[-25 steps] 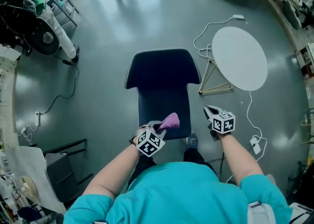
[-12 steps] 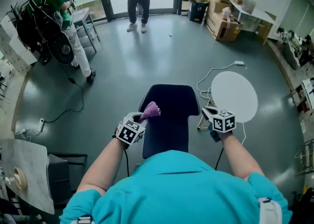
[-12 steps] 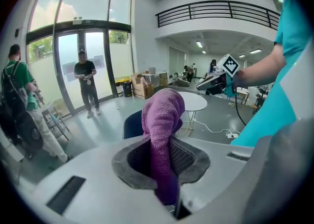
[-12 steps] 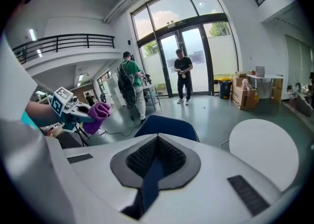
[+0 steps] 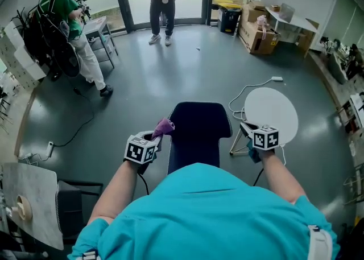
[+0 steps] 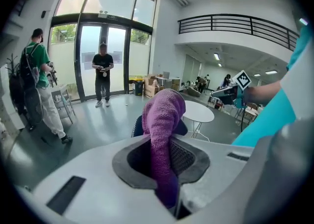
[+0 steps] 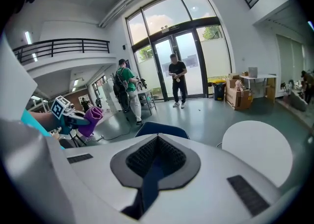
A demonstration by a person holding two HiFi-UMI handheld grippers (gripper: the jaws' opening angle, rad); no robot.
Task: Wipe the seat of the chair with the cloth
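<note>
A dark blue chair [image 5: 199, 128] stands in front of me, its seat partly hidden by my body. My left gripper [image 5: 152, 137] hangs beside the chair's left edge, off the seat, shut on a purple cloth [image 5: 164, 126]. In the left gripper view the cloth [image 6: 164, 120] stands up from between the jaws, with the chair [image 6: 138, 126] behind it. My right gripper [image 5: 246, 130] is held off the chair's right side, above the floor. In its own view the jaws stand together on a thin slit with nothing gripped, and the chair [image 7: 162, 130] is just beyond.
A round white table [image 5: 272, 112] stands right of the chair, with a white cable [image 5: 245, 91] on the floor. One person [image 5: 161, 3] stands by the glass doors, another [image 5: 68, 31] at the left. Cardboard boxes [image 5: 256, 31] are at the back right, and a dark chair [image 5: 71, 207] at my left.
The head view has risen from looking straight down to looking forward. My left gripper has carried the cloth off the seat to the chair's left side. The right gripper has hardly moved.
</note>
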